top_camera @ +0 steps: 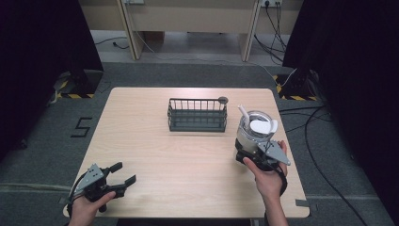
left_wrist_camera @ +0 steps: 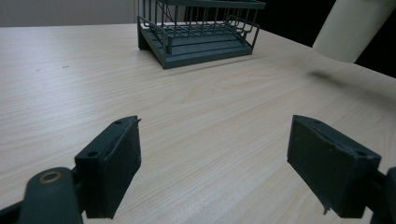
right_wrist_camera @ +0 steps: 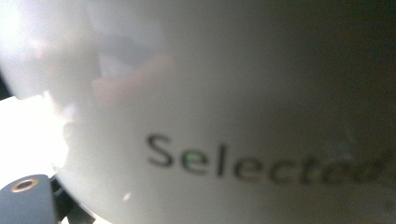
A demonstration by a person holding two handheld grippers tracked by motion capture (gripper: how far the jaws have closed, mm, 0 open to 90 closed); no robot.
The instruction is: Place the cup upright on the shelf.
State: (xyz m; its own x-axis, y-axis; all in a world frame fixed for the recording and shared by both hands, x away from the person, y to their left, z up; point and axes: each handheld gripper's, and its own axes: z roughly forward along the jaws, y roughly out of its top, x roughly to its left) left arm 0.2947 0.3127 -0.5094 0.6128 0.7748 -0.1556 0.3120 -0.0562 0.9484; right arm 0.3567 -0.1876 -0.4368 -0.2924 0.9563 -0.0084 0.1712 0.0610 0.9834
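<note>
At about four o'clock on the worktop (top_camera: 155, 146), a glossy white jar (top_camera: 250, 133) with white utensils inside stands upright, the right tool (top_camera: 256, 153) closed round its lower body. It looks rigid, smooth and probably slippery, best held low across its wall. The wire basket (top_camera: 197, 115) sits near twelve; the left tool (top_camera: 123, 178), at seven, is spread wide and empty.

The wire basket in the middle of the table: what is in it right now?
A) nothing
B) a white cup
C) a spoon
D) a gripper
A: the high view and the left gripper view both show the dark wire basket with a bare floor; the white container stands outside it, to its right.
</note>
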